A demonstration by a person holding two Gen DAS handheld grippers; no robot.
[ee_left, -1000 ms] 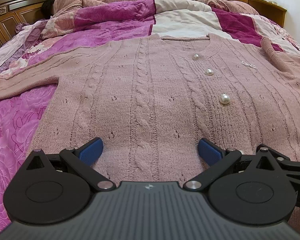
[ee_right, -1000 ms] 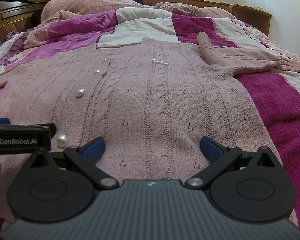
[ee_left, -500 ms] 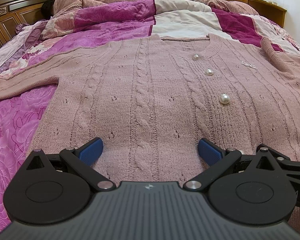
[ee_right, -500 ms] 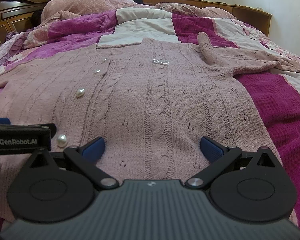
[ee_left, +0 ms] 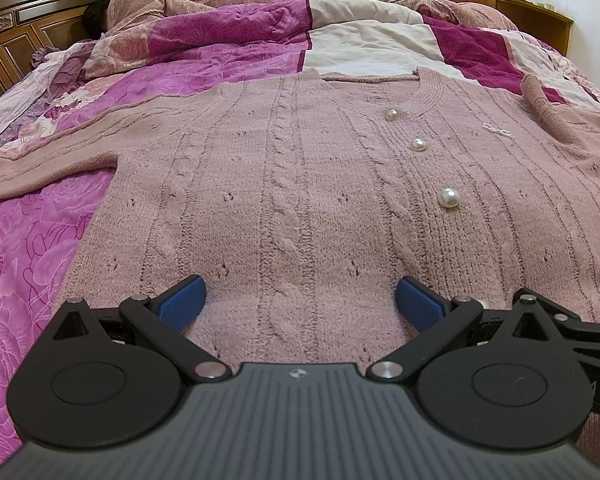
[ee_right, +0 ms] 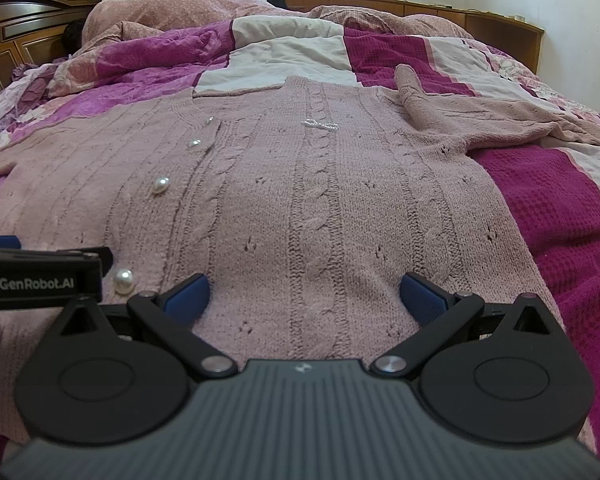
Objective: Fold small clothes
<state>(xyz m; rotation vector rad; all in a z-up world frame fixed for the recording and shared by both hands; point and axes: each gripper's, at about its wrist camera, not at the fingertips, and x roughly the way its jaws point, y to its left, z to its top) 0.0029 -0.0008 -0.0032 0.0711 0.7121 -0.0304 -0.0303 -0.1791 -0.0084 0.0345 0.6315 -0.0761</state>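
Note:
A pink cable-knit cardigan [ee_left: 300,184] with pearl buttons [ee_left: 449,198] lies spread flat on the bed, front up; it also shows in the right wrist view [ee_right: 320,200]. Its left sleeve [ee_left: 40,164] stretches out to the left. Its right sleeve [ee_right: 480,120] lies bunched and bent at the right. My left gripper [ee_left: 300,302] is open, its blue pads over the hem left of the button line. My right gripper [ee_right: 304,298] is open over the hem right of the buttons. The left gripper's body [ee_right: 40,276] shows at the right wrist view's left edge.
The bed has a magenta floral quilt [ee_left: 28,248] at the left and a dark magenta waffle blanket [ee_right: 560,220] at the right. Bunched bedding [ee_right: 180,12] lies at the far end. A wooden headboard [ee_left: 20,20] stands at the far left.

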